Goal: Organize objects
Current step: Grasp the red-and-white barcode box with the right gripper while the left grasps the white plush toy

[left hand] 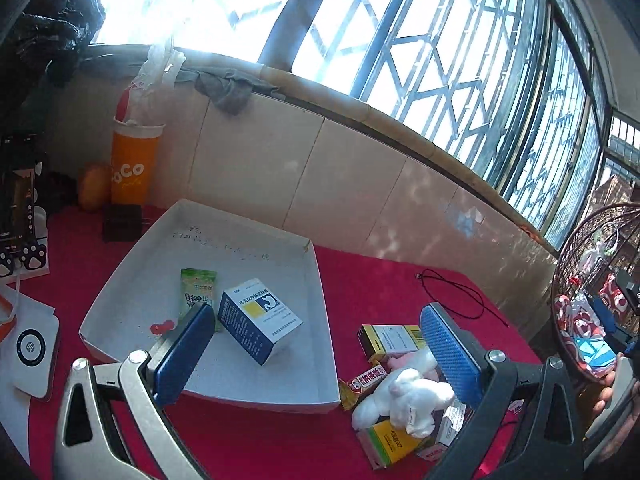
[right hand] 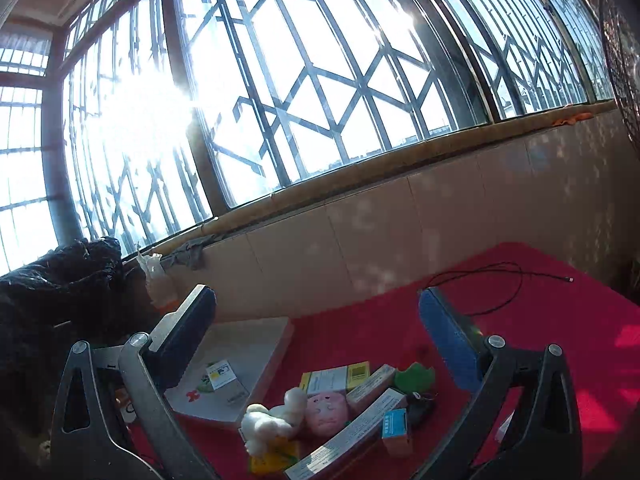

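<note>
A white tray lies on the red tablecloth and holds a blue and white medicine box, a green snack packet and a small red item. My left gripper is open and empty, above the tray's near right part. To the tray's right is a pile: a white plush toy, yellow boxes and a snack packet. My right gripper is open and empty, above the same pile, with the white plush, a pink plush, a green toy and several boxes. The tray also shows in the right wrist view.
An orange cup with a plastic bag, an orange fruit and a black box stand at the back left. White devices lie at the left. A black cable lies on the cloth. A wicker chair stands right. Tiled wall and barred windows behind.
</note>
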Action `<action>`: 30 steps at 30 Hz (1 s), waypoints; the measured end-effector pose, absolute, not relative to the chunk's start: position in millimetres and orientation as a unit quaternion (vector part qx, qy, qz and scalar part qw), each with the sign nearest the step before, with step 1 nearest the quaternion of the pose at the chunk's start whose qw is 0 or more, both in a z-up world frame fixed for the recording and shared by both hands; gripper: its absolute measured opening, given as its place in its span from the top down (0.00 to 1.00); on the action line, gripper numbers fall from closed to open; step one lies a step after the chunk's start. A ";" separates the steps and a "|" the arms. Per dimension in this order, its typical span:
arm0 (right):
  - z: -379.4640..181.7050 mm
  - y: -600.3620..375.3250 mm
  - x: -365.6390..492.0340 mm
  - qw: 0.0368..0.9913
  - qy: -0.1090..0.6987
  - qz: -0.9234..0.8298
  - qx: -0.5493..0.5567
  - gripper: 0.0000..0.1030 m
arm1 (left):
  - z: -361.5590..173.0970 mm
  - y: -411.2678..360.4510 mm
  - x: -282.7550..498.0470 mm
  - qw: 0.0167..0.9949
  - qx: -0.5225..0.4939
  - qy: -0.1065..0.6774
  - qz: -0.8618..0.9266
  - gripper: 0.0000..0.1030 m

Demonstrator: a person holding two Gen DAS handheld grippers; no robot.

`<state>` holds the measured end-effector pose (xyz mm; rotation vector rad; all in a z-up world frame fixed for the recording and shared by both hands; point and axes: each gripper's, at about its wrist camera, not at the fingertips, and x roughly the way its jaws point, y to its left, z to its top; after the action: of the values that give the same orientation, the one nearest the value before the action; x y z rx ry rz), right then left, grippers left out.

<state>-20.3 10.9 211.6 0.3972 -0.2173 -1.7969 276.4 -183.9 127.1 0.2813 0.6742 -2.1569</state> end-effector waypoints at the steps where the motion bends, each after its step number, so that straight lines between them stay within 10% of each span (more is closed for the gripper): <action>1: 209.2 18.0 -33.0 0.586 -0.101 -0.784 0.181 0.00 | 124.7 -182.2 268.6 0.410 0.124 0.267 -0.863 0.00; 12: 165.9 57.4 -116.5 0.481 -0.104 -0.827 0.273 0.00 | 75.9 -156.4 169.0 0.305 0.267 0.256 -0.878 0.00; 24: 61.2 7.1 -138.5 0.471 0.119 -0.783 0.387 0.00 | 48.3 -156.5 106.3 0.290 0.343 0.187 -0.874 0.02; 28: 45.7 1.9 -130.3 0.479 0.147 -0.775 0.386 0.04 | 43.2 -156.7 105.6 0.295 0.347 0.182 -0.871 0.31; 30: 42.4 1.5 -127.8 0.482 0.162 -0.773 0.381 0.22 | 41.3 -156.9 109.1 0.302 0.347 0.181 -0.869 0.44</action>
<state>-127.8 1.5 42.4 0.9278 0.3938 -1.8837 109.1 -156.9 41.3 0.9200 0.4786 -2.3050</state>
